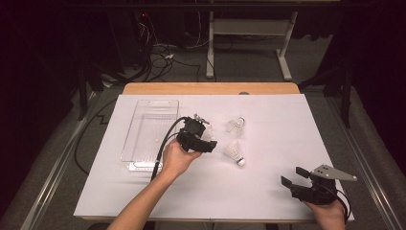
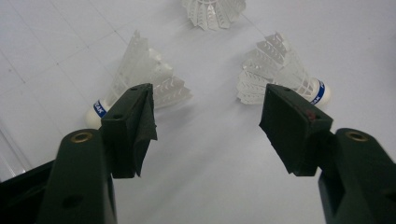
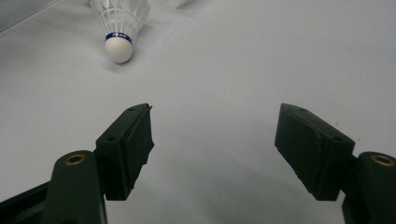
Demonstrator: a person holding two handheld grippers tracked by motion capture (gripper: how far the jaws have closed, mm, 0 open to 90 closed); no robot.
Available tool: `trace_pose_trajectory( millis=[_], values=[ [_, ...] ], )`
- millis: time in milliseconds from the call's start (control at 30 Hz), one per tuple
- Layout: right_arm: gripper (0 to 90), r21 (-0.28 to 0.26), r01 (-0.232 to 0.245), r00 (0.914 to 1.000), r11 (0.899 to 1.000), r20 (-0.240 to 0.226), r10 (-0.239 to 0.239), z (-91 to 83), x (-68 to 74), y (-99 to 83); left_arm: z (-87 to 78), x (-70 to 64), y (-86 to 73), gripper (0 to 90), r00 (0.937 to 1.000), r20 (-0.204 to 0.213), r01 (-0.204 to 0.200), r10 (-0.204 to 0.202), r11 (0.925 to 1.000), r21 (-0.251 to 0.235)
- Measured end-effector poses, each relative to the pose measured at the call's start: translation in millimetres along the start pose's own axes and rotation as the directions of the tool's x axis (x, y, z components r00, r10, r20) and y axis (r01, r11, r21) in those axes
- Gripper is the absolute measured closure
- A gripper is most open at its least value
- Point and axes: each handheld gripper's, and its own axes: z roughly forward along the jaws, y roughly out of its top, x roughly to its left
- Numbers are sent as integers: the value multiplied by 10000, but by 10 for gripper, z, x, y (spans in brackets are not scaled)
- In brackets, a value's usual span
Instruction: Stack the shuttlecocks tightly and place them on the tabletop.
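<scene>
Shuttlecocks lay on the white worktop point(image 1: 268, 191) right of the clear tray point(image 1: 143, 139). Left tool point(image 2: 208, 119) hovered agape between two point(image 2: 140, 77) point(image 2: 280, 74); right tool point(image 3: 212, 140) idled, spread. Feather-light and crushable, each probably grips best by its cork point(image 2: 93, 116).

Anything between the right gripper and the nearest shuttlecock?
No. In the right gripper view, bare white table lies between the right gripper and the shuttlecock.
</scene>
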Motion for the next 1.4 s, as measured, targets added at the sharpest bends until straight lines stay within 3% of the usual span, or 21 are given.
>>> trace_pose_trajectory(
  millis=[433, 567, 1400],
  values=[
    [278, 5, -10, 10000, 10000, -16, 10, 0, 3, 1, -14, -55, -73, 356, 10000, 55, -31, 31, 10000, 68],
    [278, -5, 18, 10000, 10000, -17, -18, 0, 2, 1, -5, -87, -115, 348, 9998, -136, -161, 164, 9996, 231],
    [278, 5, -11, 10000, 10000, -21, 11, 1, 7, 1, -26, -158, -265, 321, 9998, 157, -123, 117, 9992, 373]
  ],
)
